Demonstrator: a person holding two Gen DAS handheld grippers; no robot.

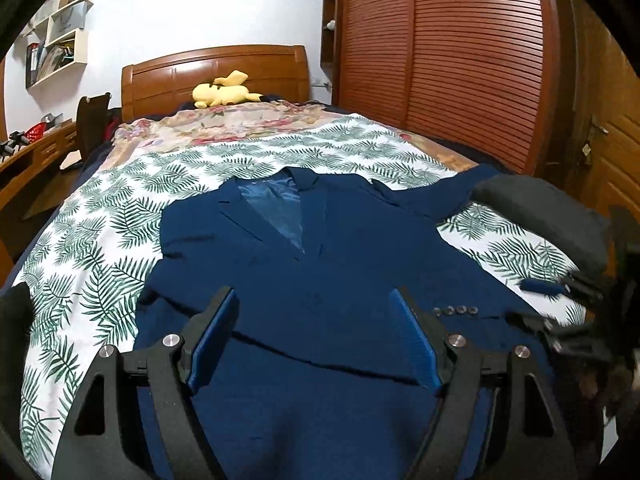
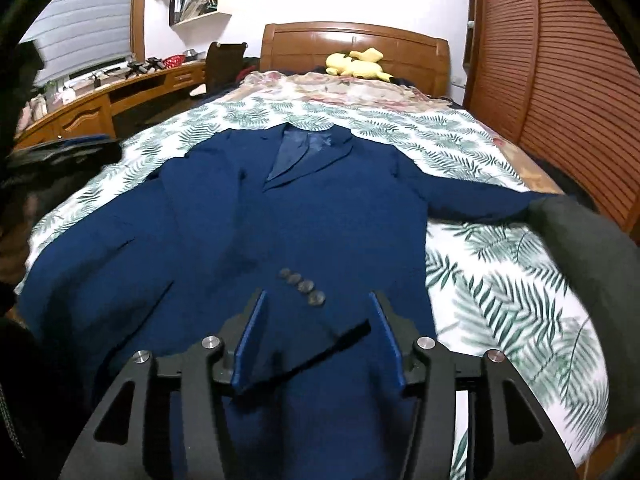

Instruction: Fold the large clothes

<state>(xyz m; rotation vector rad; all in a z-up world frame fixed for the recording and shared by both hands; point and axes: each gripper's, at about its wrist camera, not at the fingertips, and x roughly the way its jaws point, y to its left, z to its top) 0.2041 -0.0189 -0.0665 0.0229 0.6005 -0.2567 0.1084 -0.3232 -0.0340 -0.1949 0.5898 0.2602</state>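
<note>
A navy blue suit jacket (image 1: 320, 264) lies front up on the bed, collar toward the headboard; it also shows in the right wrist view (image 2: 248, 216). One sleeve is folded across the front, its cuff with several buttons (image 2: 303, 287) near the hem. The other sleeve (image 2: 476, 200) stretches out to the right. My left gripper (image 1: 316, 300) is open above the jacket's lower middle. My right gripper (image 2: 318, 304) is open just above the folded cuff (image 2: 320, 332). Neither holds cloth.
The bed has a leaf-print sheet (image 1: 100, 232) and a floral cover (image 1: 240, 120) by the wooden headboard (image 1: 216, 76). A yellow plush toy (image 1: 224, 92) lies there. A slatted wardrobe (image 1: 460, 60) stands on the right, a desk (image 2: 88, 108) on the left. A dark sleeve (image 2: 580, 240) reaches in.
</note>
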